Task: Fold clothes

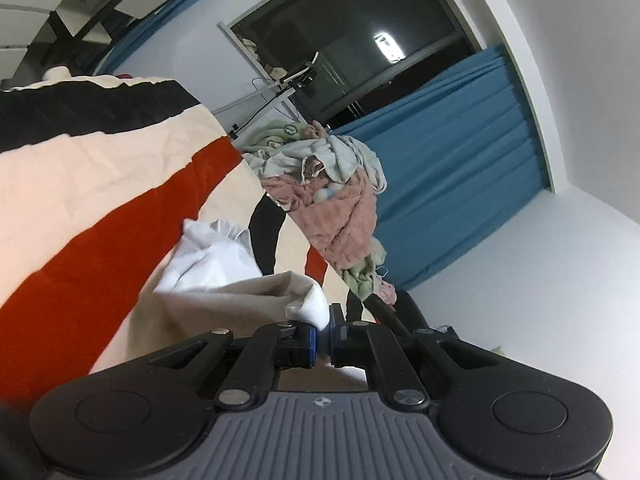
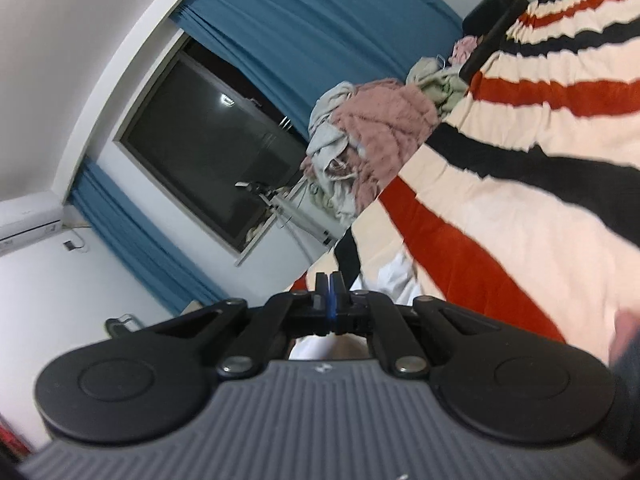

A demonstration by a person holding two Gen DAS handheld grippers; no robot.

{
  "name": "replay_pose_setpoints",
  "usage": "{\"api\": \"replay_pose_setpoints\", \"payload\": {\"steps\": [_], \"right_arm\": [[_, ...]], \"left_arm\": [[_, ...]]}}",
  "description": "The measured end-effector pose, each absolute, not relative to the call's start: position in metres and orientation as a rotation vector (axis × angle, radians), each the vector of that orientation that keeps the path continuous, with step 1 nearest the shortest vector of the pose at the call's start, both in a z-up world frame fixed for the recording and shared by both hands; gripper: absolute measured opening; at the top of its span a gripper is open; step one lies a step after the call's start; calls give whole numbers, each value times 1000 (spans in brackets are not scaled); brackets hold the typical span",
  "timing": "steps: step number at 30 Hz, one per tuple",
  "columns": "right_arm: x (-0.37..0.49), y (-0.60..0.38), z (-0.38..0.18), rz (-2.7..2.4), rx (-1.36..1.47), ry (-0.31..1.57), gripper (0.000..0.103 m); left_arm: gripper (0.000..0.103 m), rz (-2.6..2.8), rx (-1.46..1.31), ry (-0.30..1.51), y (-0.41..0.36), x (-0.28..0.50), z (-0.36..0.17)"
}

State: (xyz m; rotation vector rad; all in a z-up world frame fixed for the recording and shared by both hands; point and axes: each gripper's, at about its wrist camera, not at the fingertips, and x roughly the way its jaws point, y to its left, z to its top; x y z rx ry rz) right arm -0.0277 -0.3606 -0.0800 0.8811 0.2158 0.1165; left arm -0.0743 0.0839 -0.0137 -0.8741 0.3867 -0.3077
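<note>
Striped bedding, cream with red and black bands, covers the bed that fills both tilted views.

Nearest in the left wrist view, the left gripper has its jaws nearly together, pinching a fold of a white garment. The cloth bunches up just ahead of the blue pads and trails off to the left across the bedding, its far part crumpled and raised. In the right wrist view, the right gripper has its jaws pressed together with only a thin blue line between them; no cloth shows between the tips, so whether they hold anything cannot be told. A patch of the white garment shows just beyond and below them, lying on the bedding.

Farther along the bed sits a pile of clothes: a fuzzy pink piece, grey-white pieces above it and pale green ones at its edges. The pile lies well apart from the white garment.

Beyond the pile, a tripod stand is near a dark window. Blue curtains hang beside the window on white walls, and an air conditioner is mounted near the curtain in the right wrist view.
</note>
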Motion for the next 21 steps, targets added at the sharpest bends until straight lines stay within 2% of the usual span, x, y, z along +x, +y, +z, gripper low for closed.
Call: {"api": "replay_pose_setpoints", "payload": {"steps": [4, 11, 12, 13, 14, 15, 16, 21], "right_arm": [[4, -365, -79, 99, 878, 268, 3], [-9, -350, -81, 227, 769, 365, 8], [-13, -347, -78, 252, 725, 373, 11], [-17, -344, -74, 280, 672, 379, 17], [-21, -340, -69, 308, 619, 385, 43], [-25, -337, -65, 335, 565, 391, 76], [-29, -333, -60, 362, 512, 396, 85], [-49, -316, -38, 492, 241, 420, 83]], "left_arm": [[6, -298, -880, 388, 84, -44, -11], [6, -303, -898, 391, 89, -36, -26], [6, -303, -899, 391, 90, -38, -26], [6, -304, -899, 391, 90, -38, -27], [6, -305, -900, 391, 91, -39, -27], [6, -305, -900, 390, 91, -40, -27], [6, -306, -901, 390, 91, -41, -27], [6, -307, -909, 389, 92, -41, -29]]}}
